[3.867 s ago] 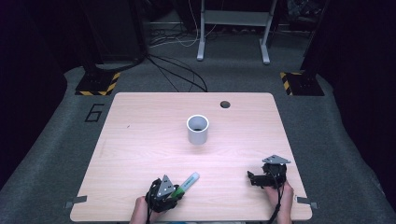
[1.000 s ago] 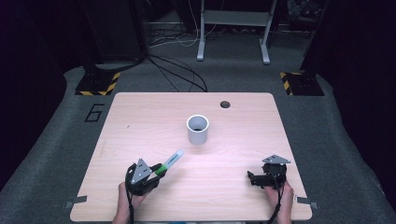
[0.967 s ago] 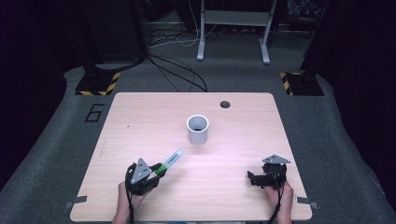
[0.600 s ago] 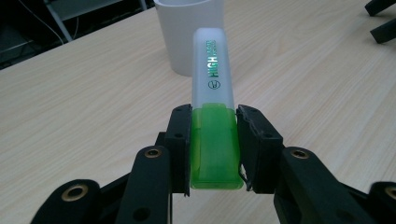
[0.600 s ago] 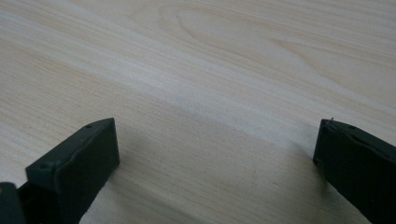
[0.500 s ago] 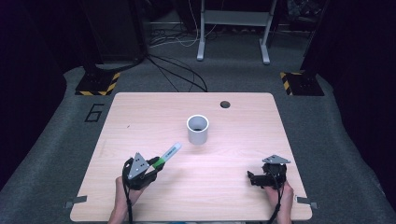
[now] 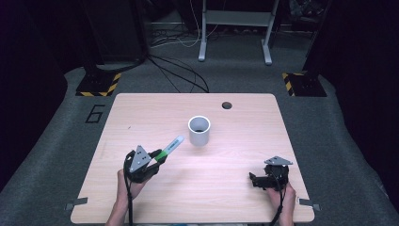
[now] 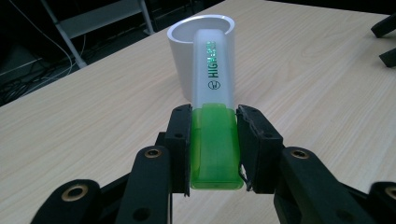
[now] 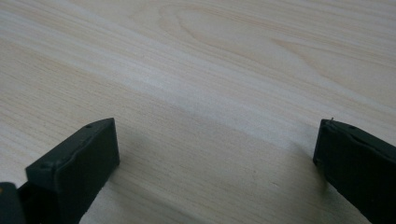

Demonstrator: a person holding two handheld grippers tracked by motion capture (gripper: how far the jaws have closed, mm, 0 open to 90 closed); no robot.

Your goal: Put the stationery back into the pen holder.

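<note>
The left tongs (image 7: 157, 157), clamped on the highlighter (image 8: 212, 112), have lifted it off the counter (image 7: 235, 188) toward the cup (image 7: 199, 130), likely for dropping in, while the right tongs (image 7: 256, 180) rest open.

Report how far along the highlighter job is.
Done: the left gripper is shut on the green end of the highlighter, which is off the table in the high view. In hand: its white end points toward the white cup, not yet over the rim. Left, probably: carry it above the cup and drop it in. The right gripper rests open near the table's right edge.
</note>
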